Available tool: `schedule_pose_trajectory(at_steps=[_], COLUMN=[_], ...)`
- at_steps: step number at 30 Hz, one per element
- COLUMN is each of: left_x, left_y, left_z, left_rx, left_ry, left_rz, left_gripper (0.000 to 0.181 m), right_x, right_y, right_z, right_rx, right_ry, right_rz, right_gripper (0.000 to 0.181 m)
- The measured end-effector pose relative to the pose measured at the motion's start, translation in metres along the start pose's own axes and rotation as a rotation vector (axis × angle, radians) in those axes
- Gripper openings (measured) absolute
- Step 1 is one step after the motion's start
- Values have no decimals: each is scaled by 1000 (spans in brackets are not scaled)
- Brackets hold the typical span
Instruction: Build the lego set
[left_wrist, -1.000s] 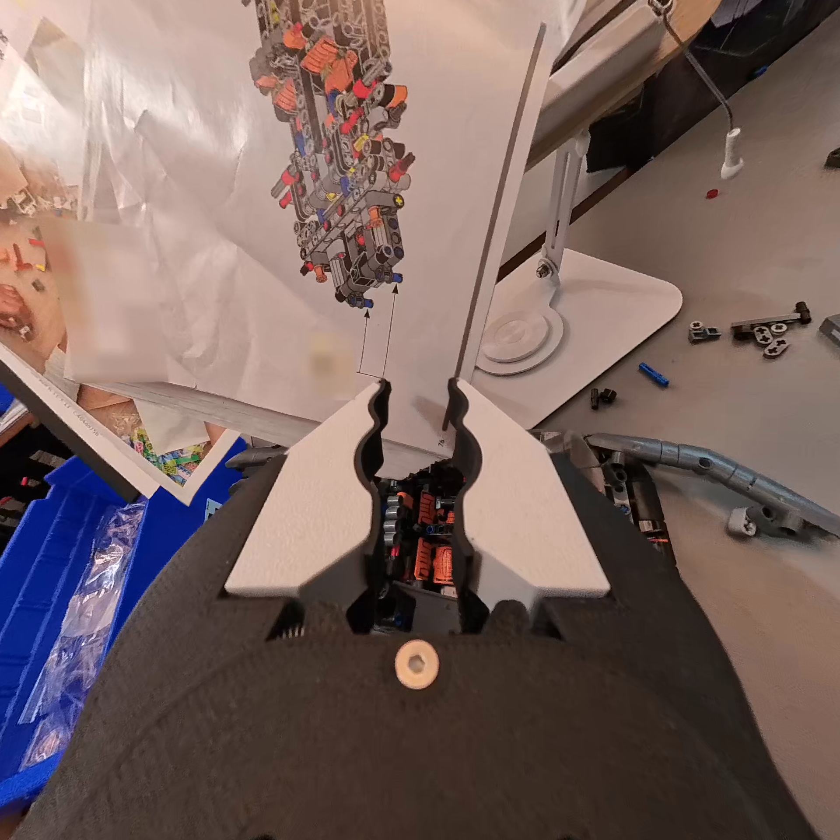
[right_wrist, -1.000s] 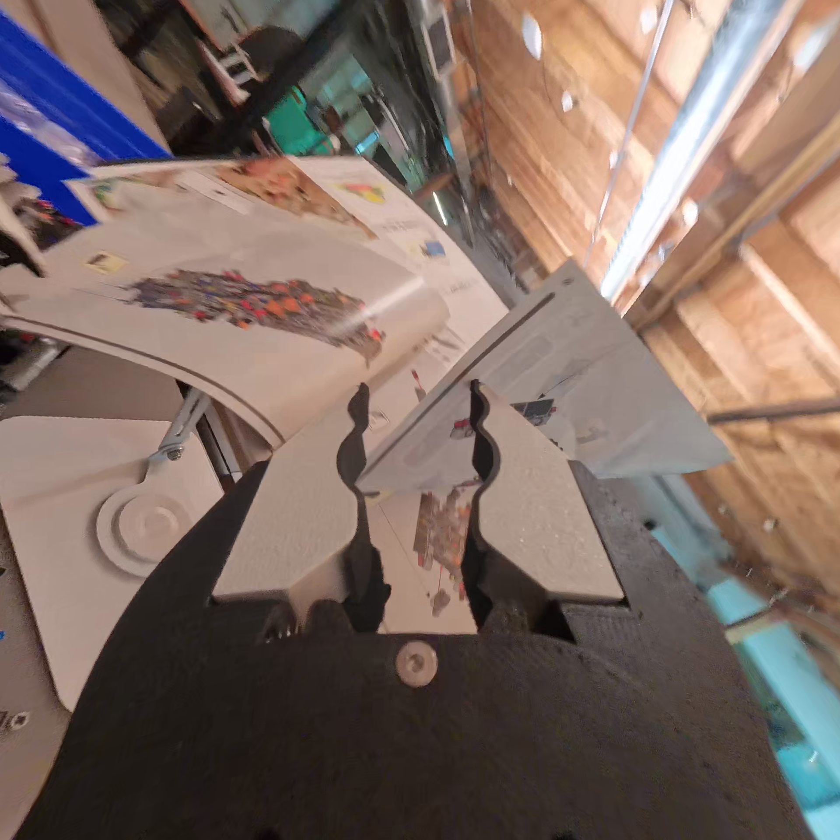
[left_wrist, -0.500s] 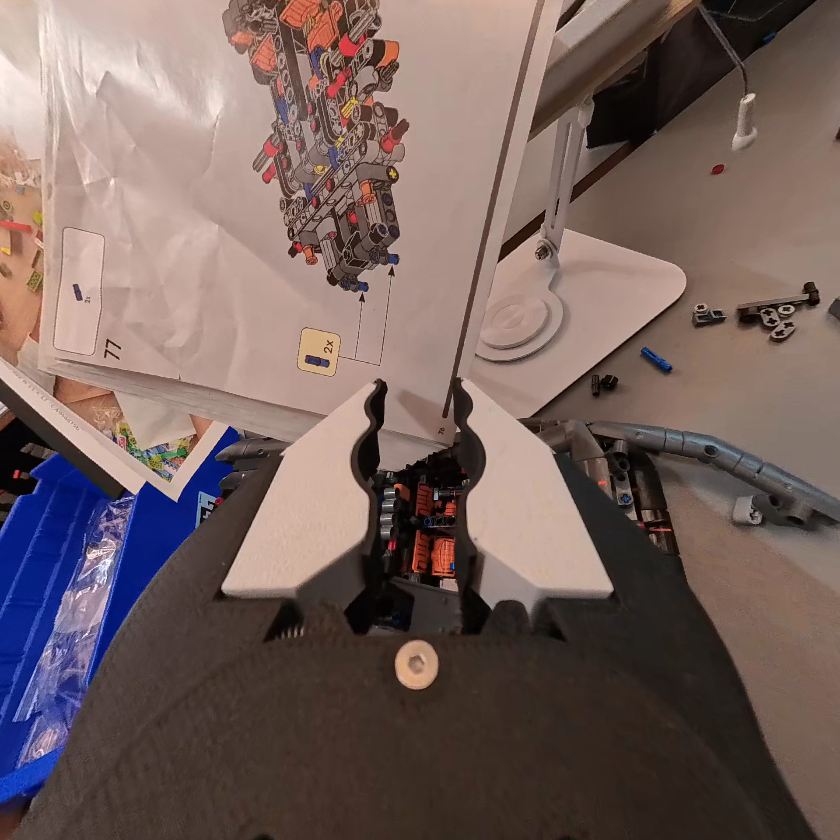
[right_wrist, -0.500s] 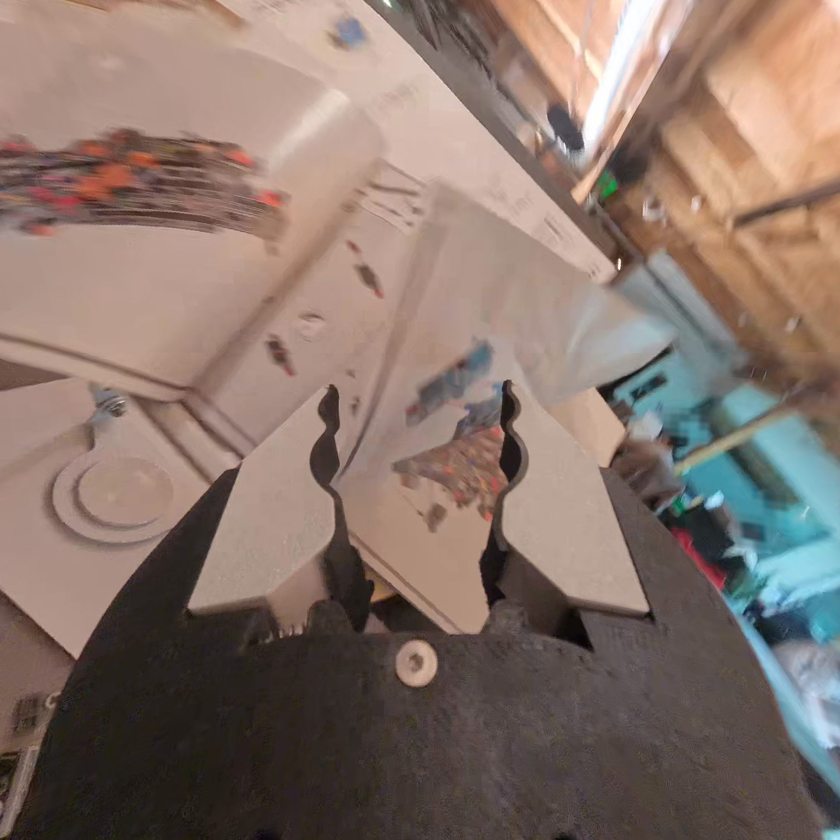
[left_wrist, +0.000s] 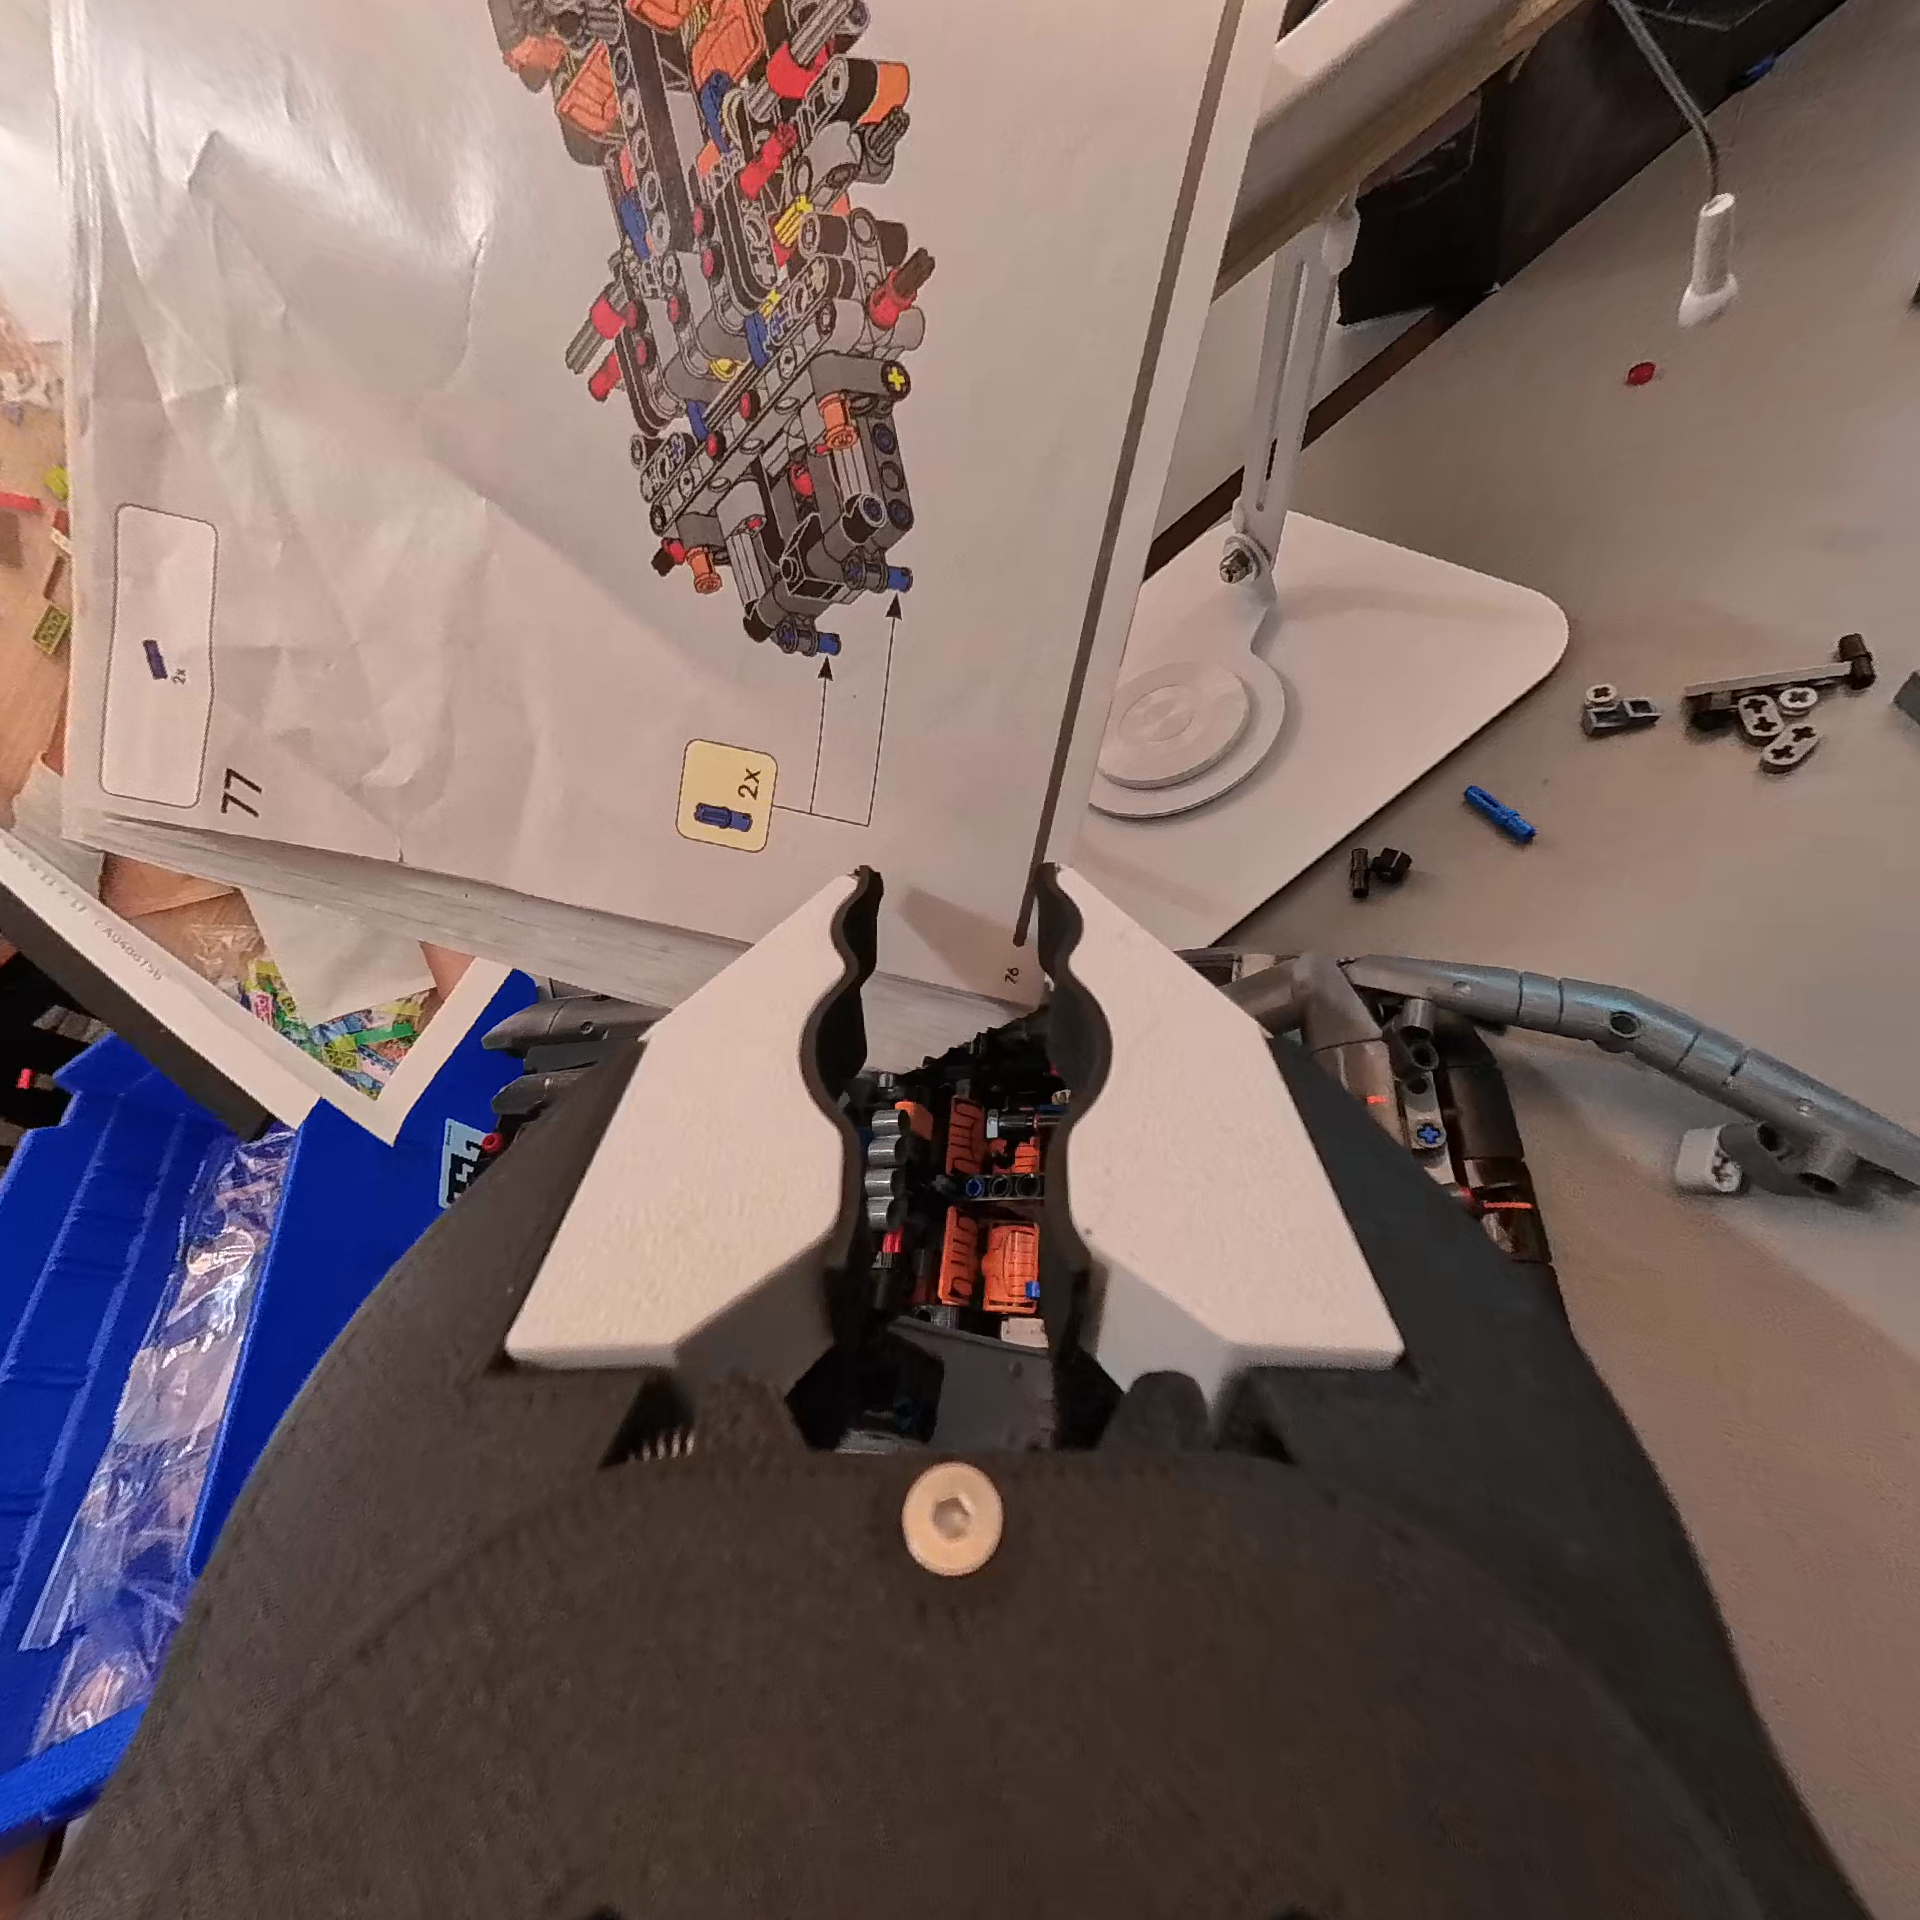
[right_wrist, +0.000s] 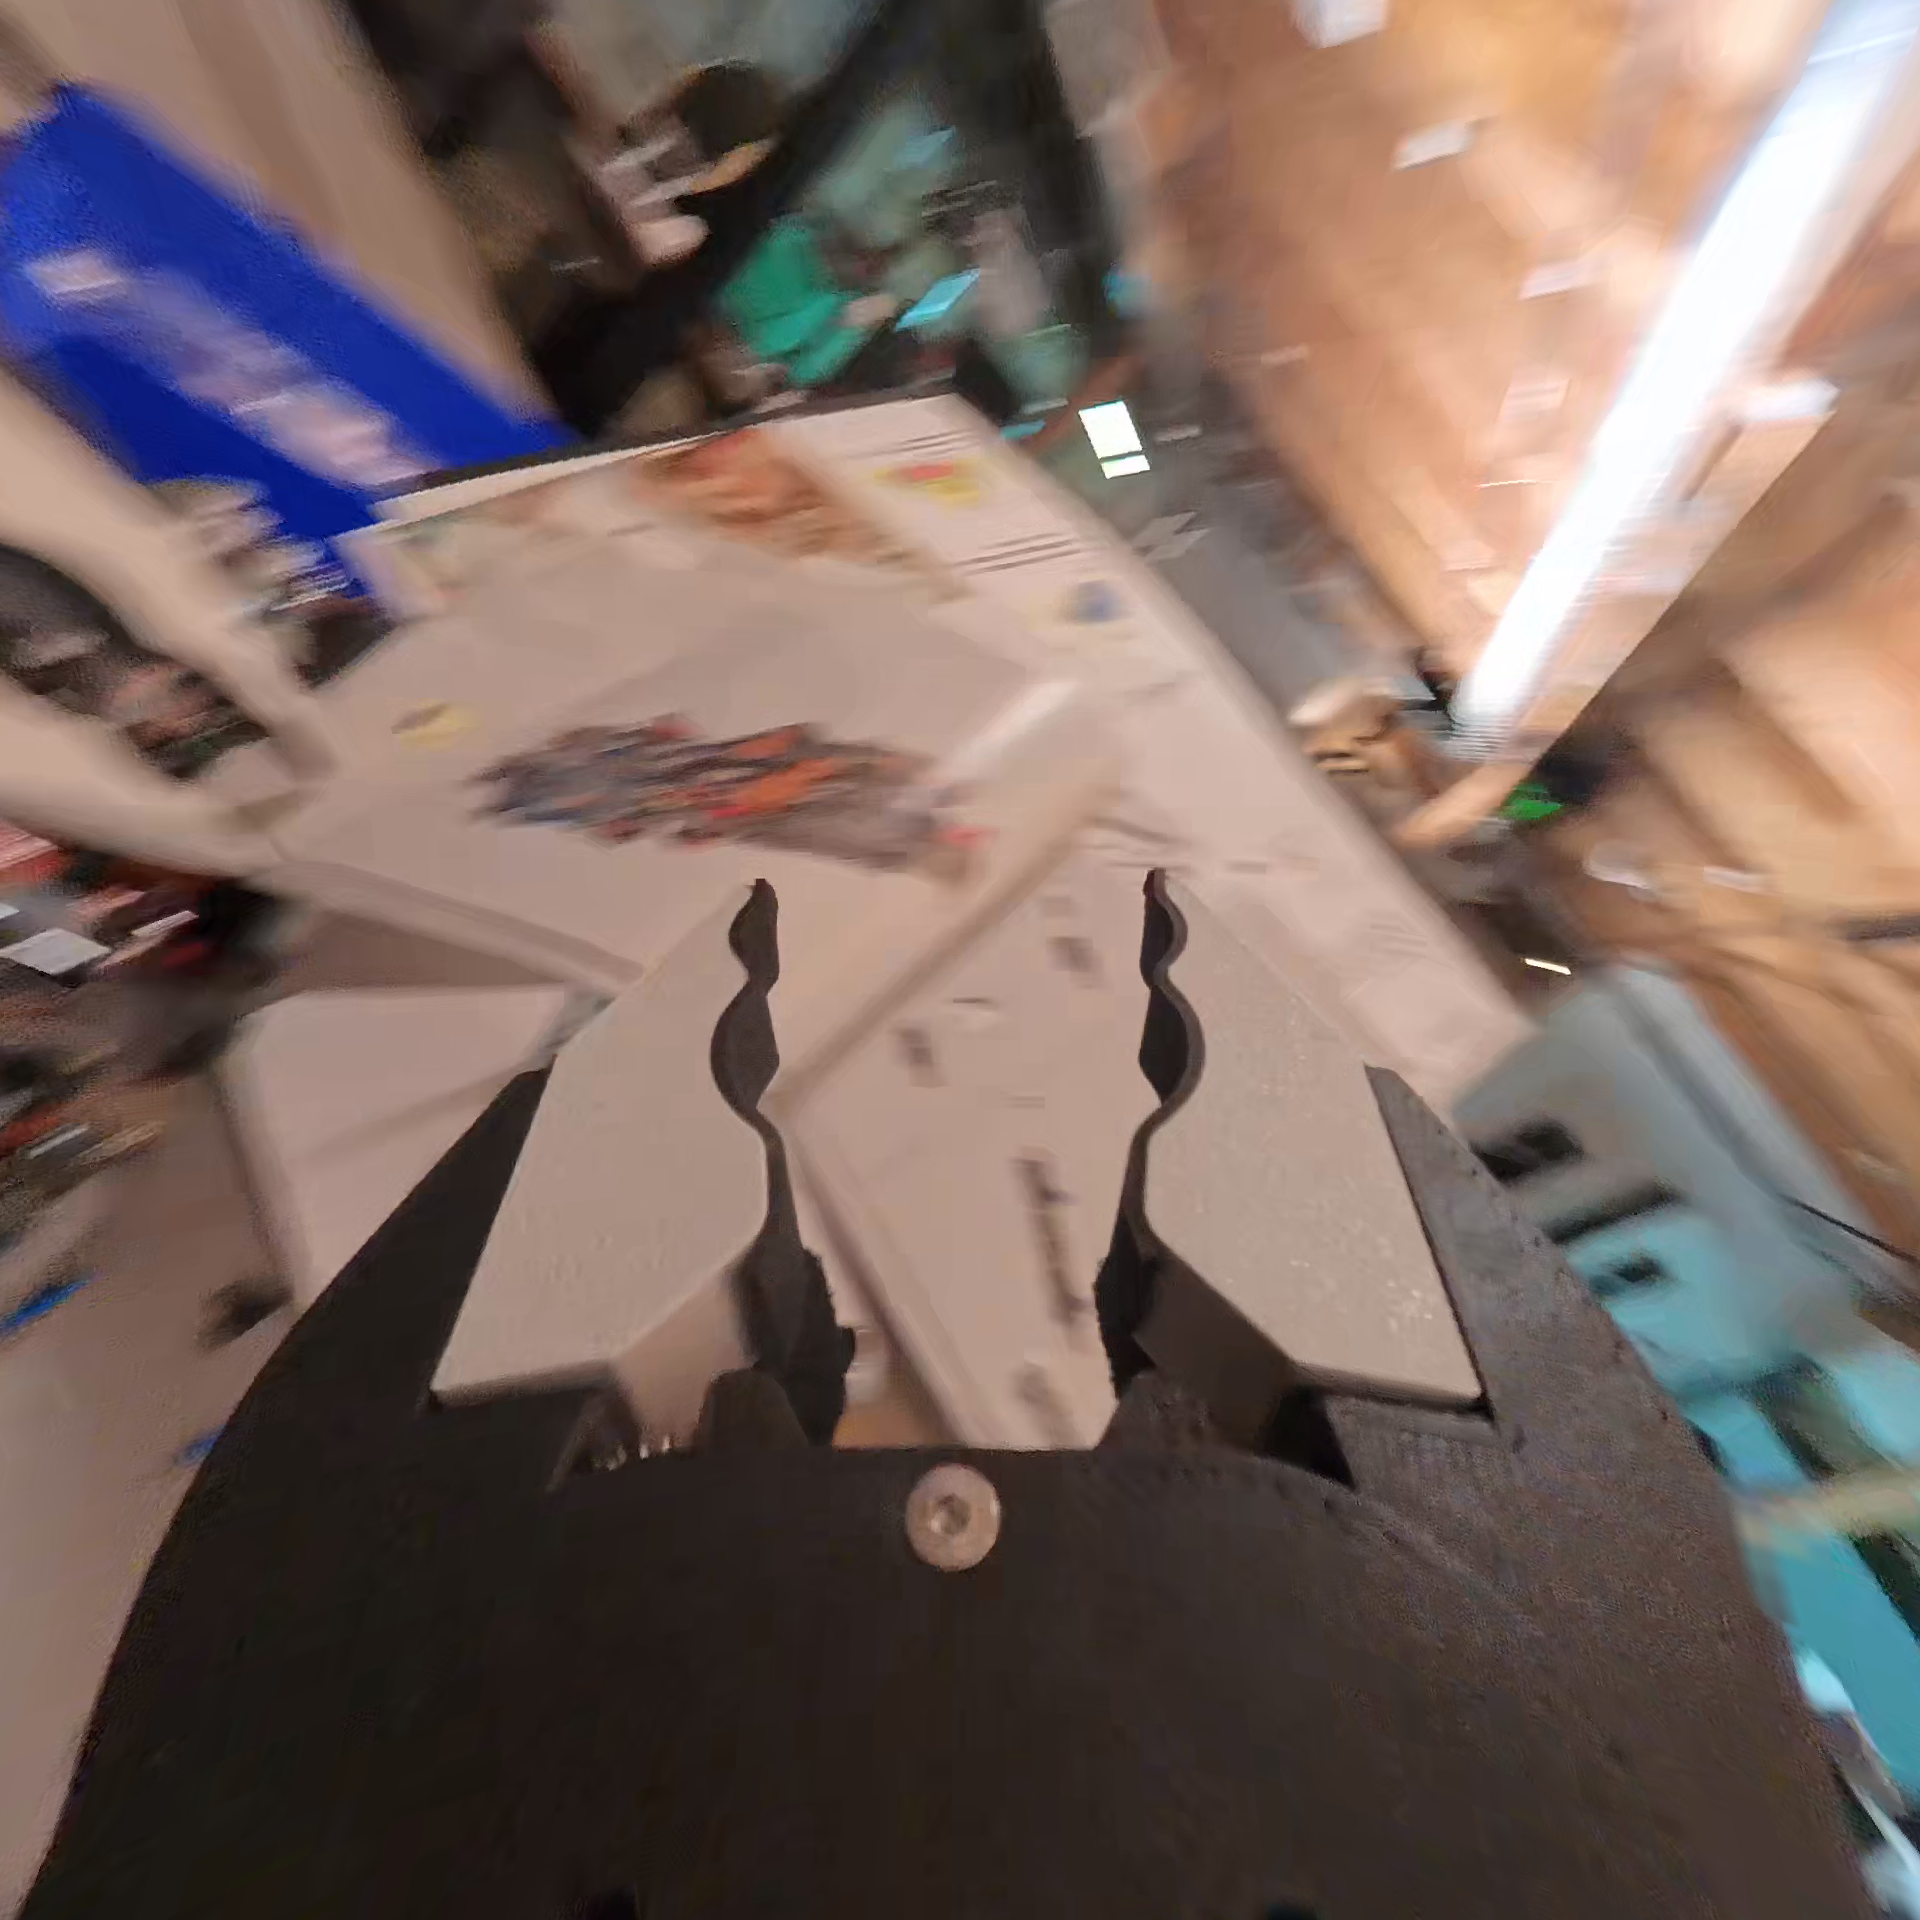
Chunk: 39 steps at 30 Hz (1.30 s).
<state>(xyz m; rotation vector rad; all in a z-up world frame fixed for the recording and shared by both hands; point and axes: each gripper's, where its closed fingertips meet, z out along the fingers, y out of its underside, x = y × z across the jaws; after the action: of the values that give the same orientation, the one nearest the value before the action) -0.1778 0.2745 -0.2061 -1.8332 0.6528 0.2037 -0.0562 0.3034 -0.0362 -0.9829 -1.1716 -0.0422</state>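
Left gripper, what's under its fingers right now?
Between the left gripper's fingers shows a black and orange lego build on the table. The fingers and black body cover most of it.

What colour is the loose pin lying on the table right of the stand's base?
Blue. The loose pin shows best in the left wrist view.

Creased matt paper instruction booklet (left_wrist: 436, 436), smooth grey table (left_wrist: 1662, 540), glossy blue plastic bin (left_wrist: 94, 1247)

The black, orange and grey model (left_wrist: 977, 1174) lies on the grey table under the open manual (left_wrist: 582, 416), with loose grey pieces (left_wrist: 1766, 717) and a blue pin (left_wrist: 1499, 812) well apart.
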Motion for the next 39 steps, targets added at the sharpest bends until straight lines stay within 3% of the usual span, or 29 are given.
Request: schedule_pose_trajectory(at_steps=[1,3,8,10,15,21,39], left_x=[1,4,13,15,15,15,14], left_y=[0,-1,-4,-5,-6,-6,-6], left_z=[0,1,4,4,3,2,0], left_rx=[-1,2,7,8,20,20,32], left_ry=[3,14,37,39,51,58,74], left_rz=[-1,-1,36,47,37,41,32], left_gripper=[28,28,27,26,26,27,32], right_x=[-30,-81,-128,-126,-126,-121,-117], right_y=[5,18,39,39,43,43,47], right_z=[8,17,32,35,35,30,26], right_rx=[-23,-68,-128,-121,-130,-126,-124], right_ry=[-126,-283,-293,-257,-276,-311,-467], right_rz=[-18,-129,-311,-319,-289,-268,81], right_gripper=[72,61,43,26,17,16,0])
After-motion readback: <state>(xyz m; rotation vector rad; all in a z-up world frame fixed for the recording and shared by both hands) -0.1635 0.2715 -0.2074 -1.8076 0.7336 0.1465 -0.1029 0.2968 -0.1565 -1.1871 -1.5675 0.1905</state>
